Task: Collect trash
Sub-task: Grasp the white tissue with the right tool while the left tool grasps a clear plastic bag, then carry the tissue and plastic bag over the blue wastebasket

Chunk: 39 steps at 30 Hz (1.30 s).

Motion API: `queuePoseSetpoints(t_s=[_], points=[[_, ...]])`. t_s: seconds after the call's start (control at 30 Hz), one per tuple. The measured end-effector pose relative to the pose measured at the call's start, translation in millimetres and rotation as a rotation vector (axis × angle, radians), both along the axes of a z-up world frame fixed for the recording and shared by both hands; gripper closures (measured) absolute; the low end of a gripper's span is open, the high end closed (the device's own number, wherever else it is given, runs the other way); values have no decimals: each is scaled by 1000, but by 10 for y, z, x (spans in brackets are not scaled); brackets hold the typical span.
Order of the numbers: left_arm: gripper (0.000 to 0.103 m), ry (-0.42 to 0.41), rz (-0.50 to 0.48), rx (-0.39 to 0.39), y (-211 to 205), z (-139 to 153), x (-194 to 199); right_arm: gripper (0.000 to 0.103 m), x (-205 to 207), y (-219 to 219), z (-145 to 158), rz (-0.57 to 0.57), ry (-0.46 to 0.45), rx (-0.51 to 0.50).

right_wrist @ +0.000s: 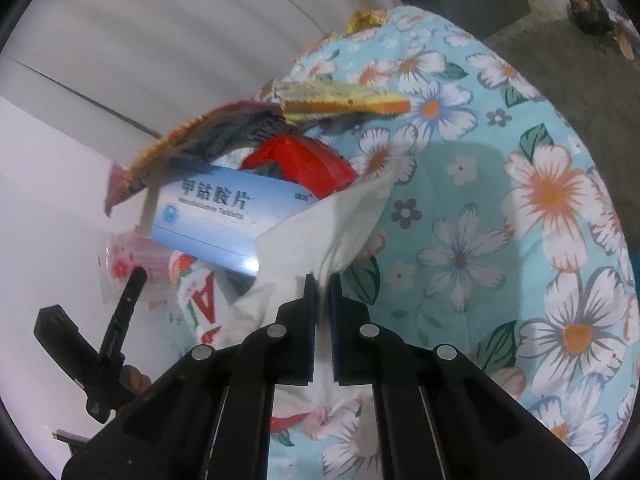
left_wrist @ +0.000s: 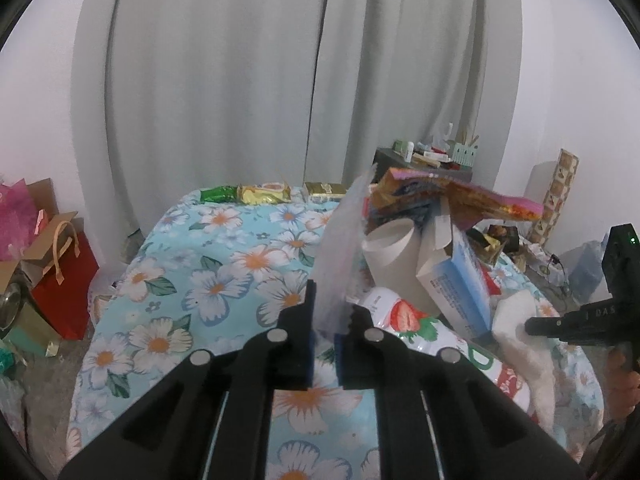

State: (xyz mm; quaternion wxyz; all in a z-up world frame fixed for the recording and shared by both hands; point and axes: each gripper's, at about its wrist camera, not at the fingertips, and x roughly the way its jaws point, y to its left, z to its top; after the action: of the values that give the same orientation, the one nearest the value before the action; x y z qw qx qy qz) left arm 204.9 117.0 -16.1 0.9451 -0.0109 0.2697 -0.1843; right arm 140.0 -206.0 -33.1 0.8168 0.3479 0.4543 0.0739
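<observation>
Floral bedspread (left_wrist: 208,280), grey curtain (left_wrist: 240,80) behind.

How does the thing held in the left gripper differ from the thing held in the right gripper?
The clear plastic wrapper is thin and see-through and stands up stiffly from the left gripper. The white tissue is opaque, soft and crumpled, and drapes from the right gripper. Both are light trash, pinched between closed fingers above the floral cloth.

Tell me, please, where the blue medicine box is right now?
In the right wrist view the medicine box sits left of centre in the trash pile, under the red wrapper and against the white tissue.
</observation>
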Motion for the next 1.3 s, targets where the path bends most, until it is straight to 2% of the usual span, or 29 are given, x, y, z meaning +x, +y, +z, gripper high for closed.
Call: queuePoseSetpoints(t_s=[0.17, 0.43, 0.73, 0.87, 1.03, 1.13, 1.3], points=[[96, -24, -6, -29, 95, 152, -184, 99, -114, -72, 140, -1, -41, 15], [96, -16, -54, -120, 194, 410, -527, 99, -410, -163, 425, -2, -117, 41], [97, -5, -228, -190, -118, 716, -852, 99, -898, -409, 810, -61, -216, 20], [97, 18, -363, -225, -514, 840, -931, 99, -1216, -684, 909, -130, -240, 13], [97, 60, -528, -205, -1216, 882, -998, 99, -1621, -1100, 901, -244, -236, 3], [97, 120, -627, -197, -1707, 846, -997, 99, -1878, -1385, 837, -327, -216, -10], [97, 285, -755, -164, -2606, 640, -946, 99, -2314, -1920, 609, -488, -157, -31]])
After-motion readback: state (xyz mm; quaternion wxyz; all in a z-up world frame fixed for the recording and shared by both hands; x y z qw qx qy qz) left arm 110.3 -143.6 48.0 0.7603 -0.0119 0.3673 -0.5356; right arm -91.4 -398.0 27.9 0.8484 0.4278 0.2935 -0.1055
